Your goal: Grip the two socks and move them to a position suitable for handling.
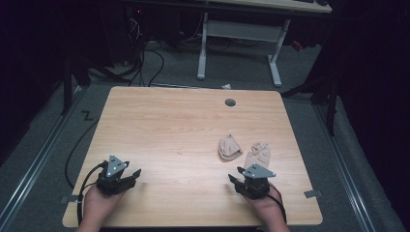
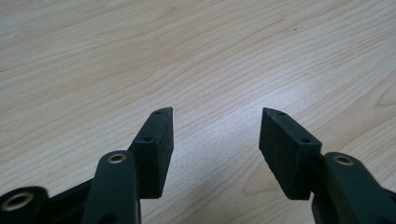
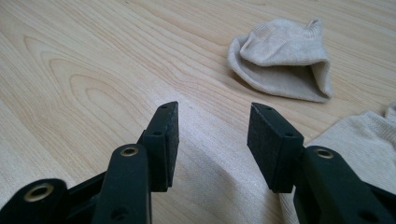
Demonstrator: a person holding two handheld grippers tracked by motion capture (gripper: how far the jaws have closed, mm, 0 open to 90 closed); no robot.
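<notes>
Pale wooden table [image 1: 169,125] at frame centre: two beige ankle socks [image 1: 230,147] [image 1: 257,154] lie right of middle, just beyond the empty, wide-open right gripper [image 1: 236,175]; left gripper [image 1: 135,175] idles open, so a first grasp seemingly comes next.

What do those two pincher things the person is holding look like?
Both the left black two-jaw gripper and the right black two-jaw gripper have flat rectangular pads, brass-coloured rivets, a grey three-cornered plate on top and a trailing black cable. The hands wear no gloves.
</notes>
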